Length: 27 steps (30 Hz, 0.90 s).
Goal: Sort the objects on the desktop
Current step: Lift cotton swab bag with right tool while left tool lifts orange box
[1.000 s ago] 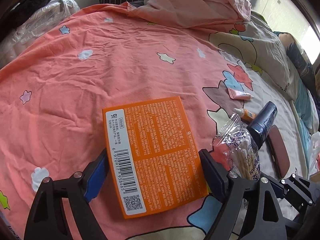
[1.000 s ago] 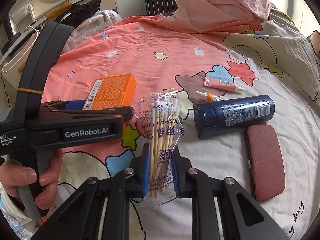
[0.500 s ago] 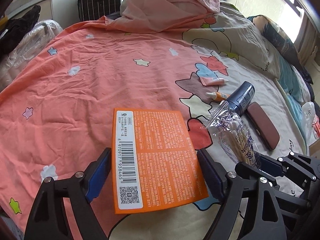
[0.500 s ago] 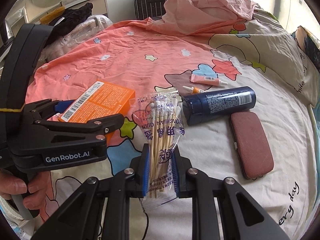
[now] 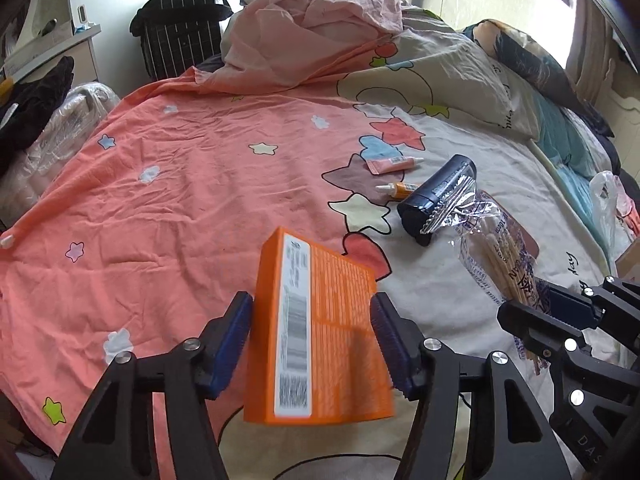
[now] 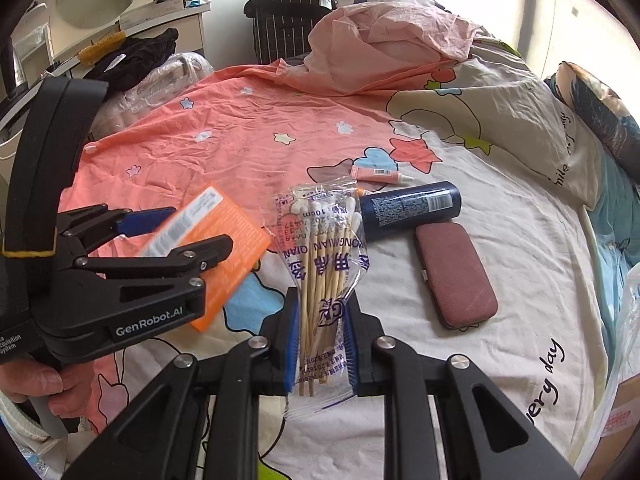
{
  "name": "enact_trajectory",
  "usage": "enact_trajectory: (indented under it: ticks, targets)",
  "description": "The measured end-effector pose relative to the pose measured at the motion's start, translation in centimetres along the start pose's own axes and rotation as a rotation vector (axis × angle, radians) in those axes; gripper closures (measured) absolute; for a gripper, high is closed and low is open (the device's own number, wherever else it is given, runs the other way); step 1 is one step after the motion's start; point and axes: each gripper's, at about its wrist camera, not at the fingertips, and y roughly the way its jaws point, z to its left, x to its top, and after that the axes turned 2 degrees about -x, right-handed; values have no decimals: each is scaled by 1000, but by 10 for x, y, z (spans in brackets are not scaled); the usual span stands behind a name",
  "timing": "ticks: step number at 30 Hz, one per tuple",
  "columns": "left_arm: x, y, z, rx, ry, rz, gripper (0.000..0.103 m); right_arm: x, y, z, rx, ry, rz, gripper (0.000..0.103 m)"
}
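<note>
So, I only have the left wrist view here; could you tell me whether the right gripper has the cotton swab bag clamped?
Observer: Yes, the right gripper is shut on the cotton swab bag's lower half.
Operator: Thank you. Is anything hidden behind that bag?
Observer: A maroon case lies flat, close beside the dark blue bottle.
Operator: And the left gripper's handle?
Observer: A bare hand wraps it; that gripper holds the orange box.
</note>
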Motion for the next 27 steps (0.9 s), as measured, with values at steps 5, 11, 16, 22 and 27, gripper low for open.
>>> enact_trajectory:
  ticks: [5, 11, 16, 22, 27]
  targets:
    - [-5, 3, -8, -3, 21, 14, 48, -2, -7, -8, -9, 20, -2, 84]
    - [-14, 16, -9, 3, 15, 52, 19, -3, -8, -5, -3, 16, -4, 84]
    - [-21, 18, -14, 71, 79, 40, 7, -4, -7, 1, 5, 14, -1, 84]
    - [-30, 34, -11, 40, 75, 82, 9, -6, -4, 1, 14, 21, 8, 85]
    - [-33, 37, -10, -7, 79, 97, 23, -8, -4, -2, 20, 34, 9, 84]
